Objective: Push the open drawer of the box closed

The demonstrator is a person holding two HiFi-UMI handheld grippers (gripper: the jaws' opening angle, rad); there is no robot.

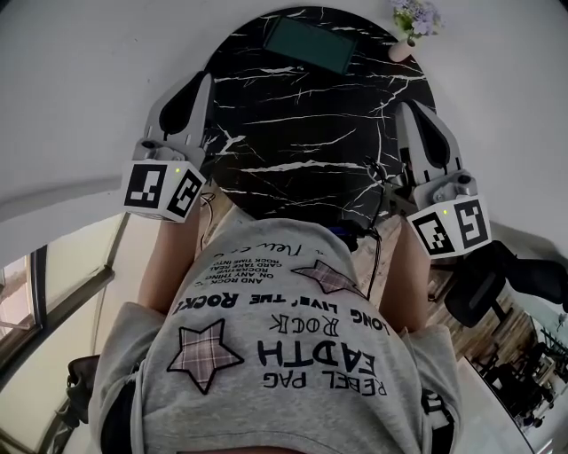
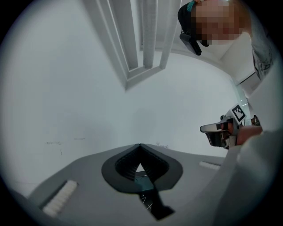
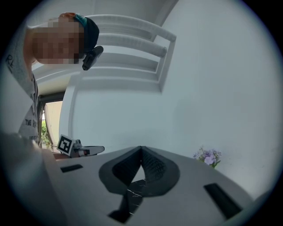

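A flat dark green box [image 1: 309, 43] lies at the far edge of a round black marble table [image 1: 311, 133]; from here I cannot tell whether a drawer stands out of it. My left gripper [image 1: 202, 82] hangs over the table's left rim with its jaws together and nothing between them, far short of the box. My right gripper [image 1: 410, 111] is over the right rim, also shut and empty. In the left gripper view the closed tips [image 2: 140, 145] point level at a white wall. The right gripper view shows its closed tips [image 3: 141, 148] against the same wall.
A small vase of purple flowers [image 1: 415, 18] stands at the table's far right, beside the box, and shows too in the right gripper view [image 3: 207, 156]. White wall surrounds the table. The person's torso in a grey printed shirt [image 1: 284, 355] fills the near side.
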